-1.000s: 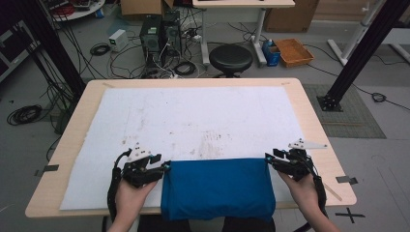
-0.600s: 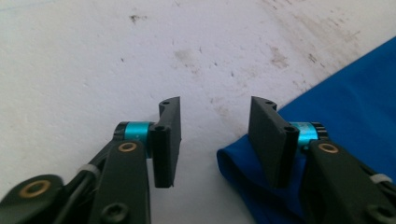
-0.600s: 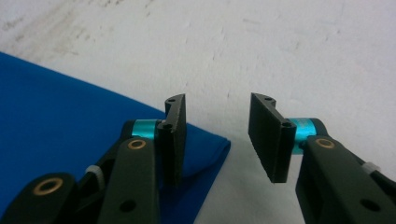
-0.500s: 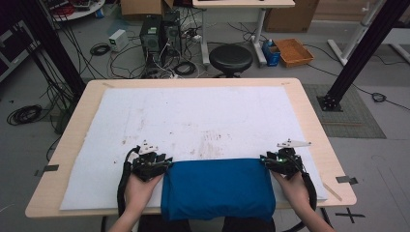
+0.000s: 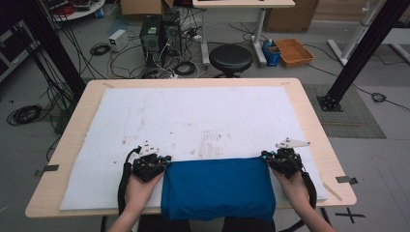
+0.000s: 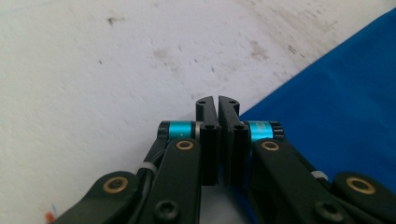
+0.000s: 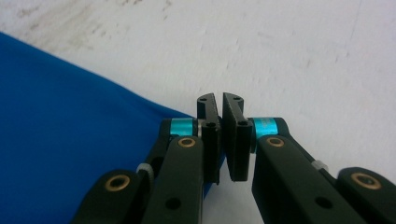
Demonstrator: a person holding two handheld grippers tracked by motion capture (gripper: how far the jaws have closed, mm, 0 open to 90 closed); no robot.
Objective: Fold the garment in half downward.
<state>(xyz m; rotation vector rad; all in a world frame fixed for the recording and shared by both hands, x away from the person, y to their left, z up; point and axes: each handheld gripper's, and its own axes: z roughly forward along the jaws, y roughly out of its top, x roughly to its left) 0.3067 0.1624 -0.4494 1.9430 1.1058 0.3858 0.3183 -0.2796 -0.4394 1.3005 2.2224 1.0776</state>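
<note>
The left gripper (image 5: 153,160) and right gripper (image 5: 279,158) have just been closing, each now pinching a far corner of the folded blue cloth (image 5: 217,187) lying at the near edge of the white mat (image 5: 203,116). The person is probably gripping for a fold; next, both corners need lifting together.

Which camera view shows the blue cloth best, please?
The high view: the whole folded blue cloth lies at the near edge of the white mat. The left gripper view shows just one corner of it; the right gripper view shows another corner.
</note>
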